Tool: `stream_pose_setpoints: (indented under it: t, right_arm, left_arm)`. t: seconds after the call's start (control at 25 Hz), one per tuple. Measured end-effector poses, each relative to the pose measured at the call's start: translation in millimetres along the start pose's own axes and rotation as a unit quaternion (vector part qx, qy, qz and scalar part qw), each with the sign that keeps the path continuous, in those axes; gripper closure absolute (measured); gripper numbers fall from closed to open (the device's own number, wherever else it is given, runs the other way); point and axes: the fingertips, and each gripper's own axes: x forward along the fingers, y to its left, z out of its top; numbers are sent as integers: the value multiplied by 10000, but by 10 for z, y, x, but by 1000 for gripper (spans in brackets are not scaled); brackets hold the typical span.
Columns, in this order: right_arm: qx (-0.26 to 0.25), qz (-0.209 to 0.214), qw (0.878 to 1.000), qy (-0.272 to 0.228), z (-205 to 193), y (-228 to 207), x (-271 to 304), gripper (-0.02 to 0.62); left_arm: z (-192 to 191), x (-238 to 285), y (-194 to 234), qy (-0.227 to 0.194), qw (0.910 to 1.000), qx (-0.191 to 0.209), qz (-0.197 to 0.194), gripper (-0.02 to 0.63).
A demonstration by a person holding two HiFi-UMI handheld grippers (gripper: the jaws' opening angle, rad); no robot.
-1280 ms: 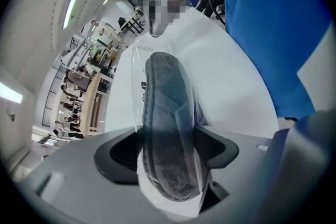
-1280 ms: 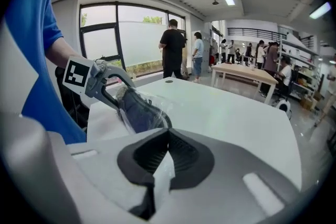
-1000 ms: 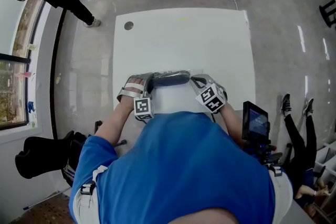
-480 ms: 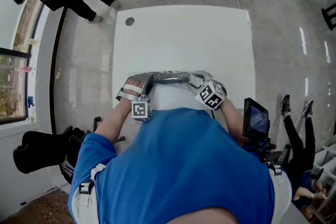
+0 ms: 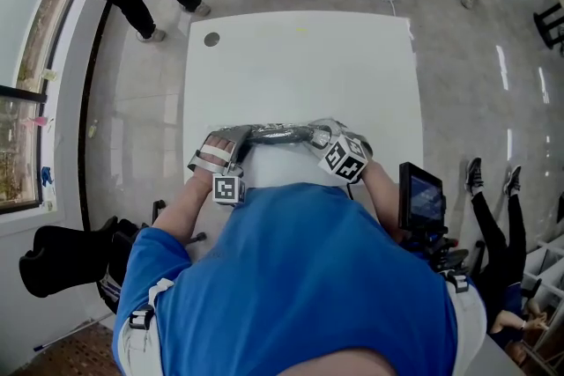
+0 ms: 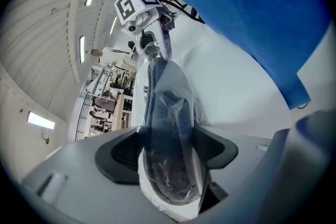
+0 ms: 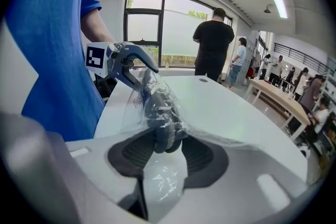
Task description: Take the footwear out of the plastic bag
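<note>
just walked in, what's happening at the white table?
A person in a blue shirt is at the table with tongs in each hand. A dark shoe inside a clear plastic bag is stretched between them at the table's near edge. The left tongs are clamped on one end of the bagged shoe. The right tongs are opening, with the other end between them. The shoe is not out of the bag yet.

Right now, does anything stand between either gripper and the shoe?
Yes: the bag wraps the shoe. The left gripper clamps one end through the film; the right gripper's jaws are opening around the other bagged end.
</note>
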Motion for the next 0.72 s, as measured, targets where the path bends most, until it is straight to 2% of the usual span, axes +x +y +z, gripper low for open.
stream_pose_setpoints:
  t: [0.08, 0.16, 0.28, 0.44, 0.72]
  right_arm:
    - [-115, -44, 9999, 58, -32, -12, -37, 466]
    - [-192, -40, 9998, 93, -70, -1, -67, 480]
    - [-210, -52, 9997, 134, -133, -35, -120, 489]
    - [-166, -92, 9995, 241, -244, -144, -219, 497]
    - [-54, -303, 9976, 613, -587, -334, -444, 506]
  left_arm:
    - [24, 16, 17, -70, 10000, -7, -34, 293]
    - [39, 20, 19, -127, 9999, 16, -109, 295]
    - [21, 43, 32, -226, 9995, -42, -216, 304]
    - [27, 76, 185, -487, 9981, -318, -208, 318]
    - [-93, 177, 223, -596, 9960, -527, -396, 390]
